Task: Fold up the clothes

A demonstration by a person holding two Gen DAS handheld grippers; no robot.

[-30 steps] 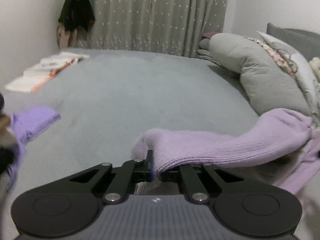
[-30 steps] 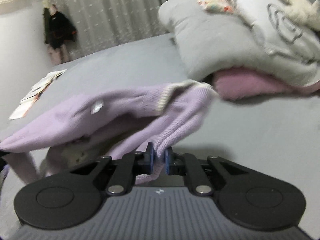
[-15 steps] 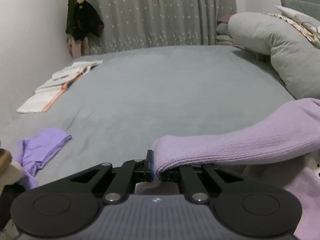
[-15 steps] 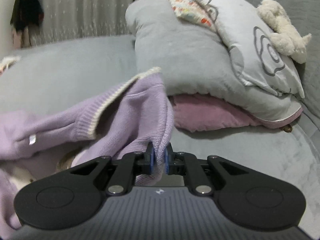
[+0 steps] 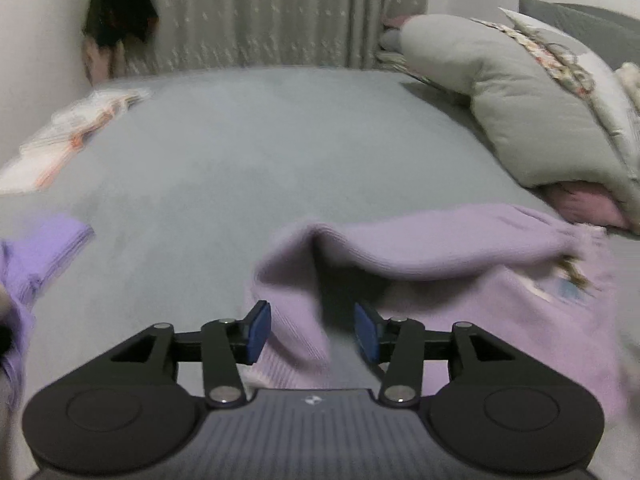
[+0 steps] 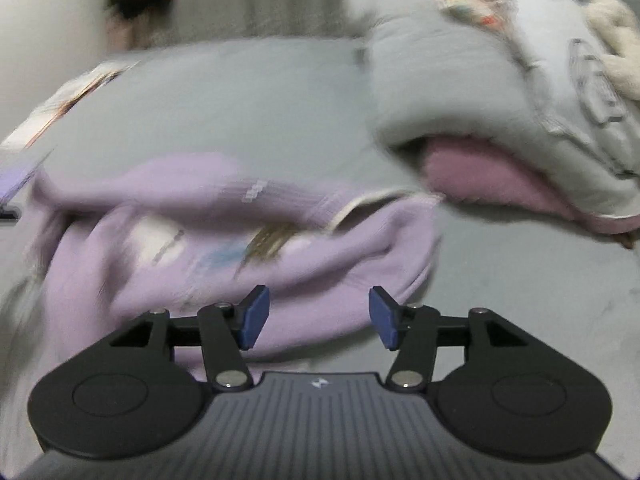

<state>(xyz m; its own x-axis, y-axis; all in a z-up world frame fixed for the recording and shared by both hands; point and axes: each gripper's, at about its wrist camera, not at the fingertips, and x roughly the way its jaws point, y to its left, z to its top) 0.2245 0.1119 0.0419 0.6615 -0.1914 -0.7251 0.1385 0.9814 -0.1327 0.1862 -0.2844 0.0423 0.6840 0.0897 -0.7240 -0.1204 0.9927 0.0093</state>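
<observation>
A lilac knit sweater (image 5: pixel 460 280) with a printed picture on its front lies bunched on the grey bed (image 5: pixel 260 152). My left gripper (image 5: pixel 312 330) hangs over its near left corner, jaws opening; a fold of the knit lies between the blue pads without being pressed. In the right wrist view the same sweater (image 6: pixel 248 240) is blurred. My right gripper (image 6: pixel 318 318) is over its near edge, jaws opening, the fabric slack between the pads and free of them.
Grey pillows (image 5: pixel 520 112) with a pink cushion (image 6: pixel 480 176) under them are stacked at the right. A second purple garment (image 5: pixel 36 264) lies at the left edge. Folded white and orange cloth (image 5: pixel 68 132) sits far left, near the curtain (image 5: pixel 280 12).
Both grippers were shut on the lilac sweater and held it up. Now both have let go with jaws apart, and the sweater has dropped onto the bed.
</observation>
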